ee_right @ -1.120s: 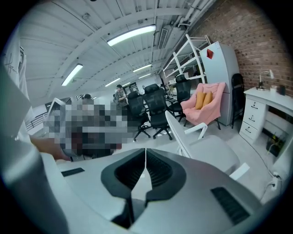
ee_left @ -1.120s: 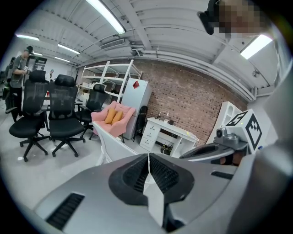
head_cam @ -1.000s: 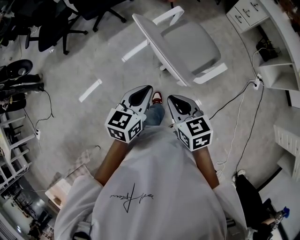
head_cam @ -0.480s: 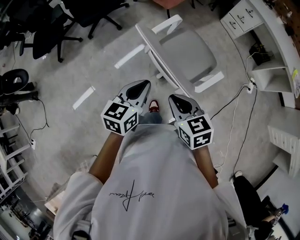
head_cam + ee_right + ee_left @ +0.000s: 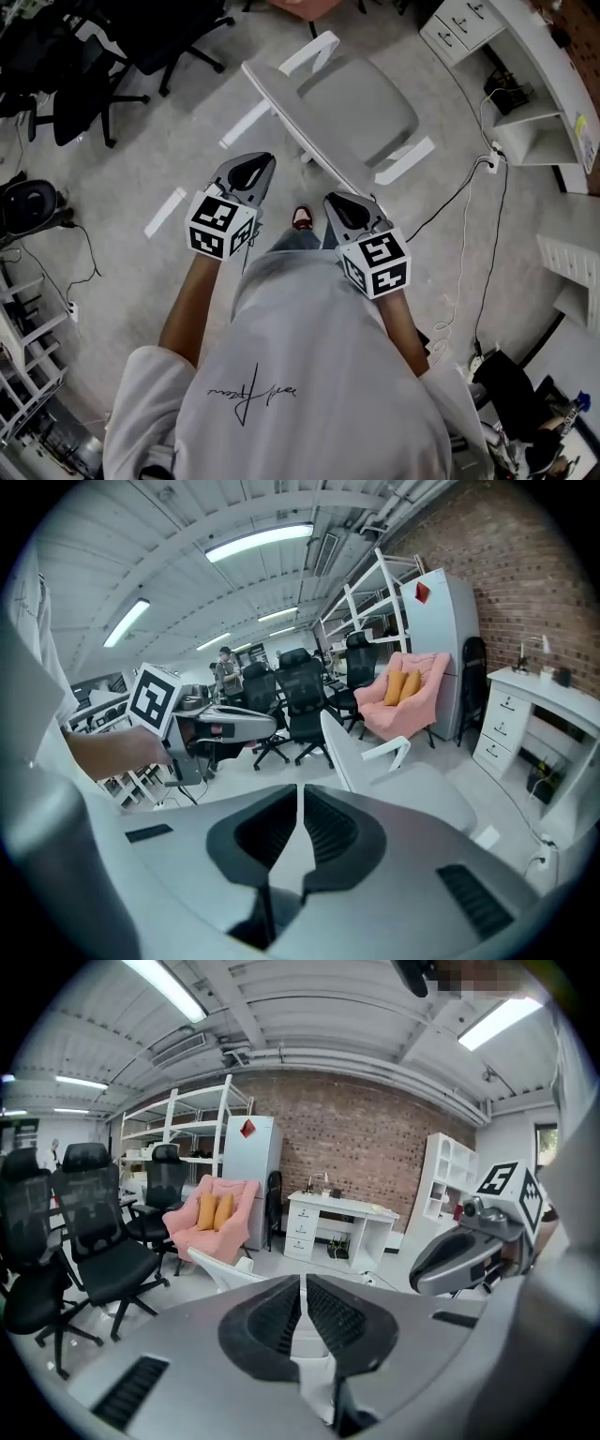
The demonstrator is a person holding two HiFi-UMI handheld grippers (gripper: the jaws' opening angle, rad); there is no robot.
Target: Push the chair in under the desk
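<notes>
The long white desk with drawers [image 5: 548,56] runs along the head view's two o'clock edge. The white swivel chair with a grey padded seat [image 5: 361,103] stands at twelve o'clock, apart from the desk, its backrest toward the person. Just below it, the left gripper [image 5: 262,164] at eleven o'clock and the right gripper [image 5: 330,200] near centre each have jaws pressed together on nothing, clear of the backrest.

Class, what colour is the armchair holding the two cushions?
The armchair is pink, its cushions orange; it shows best in the left gripper view.

Grey-seated white chair [image 5: 361,108] stands upright, apart from white desk [image 5: 551,45]
</notes>
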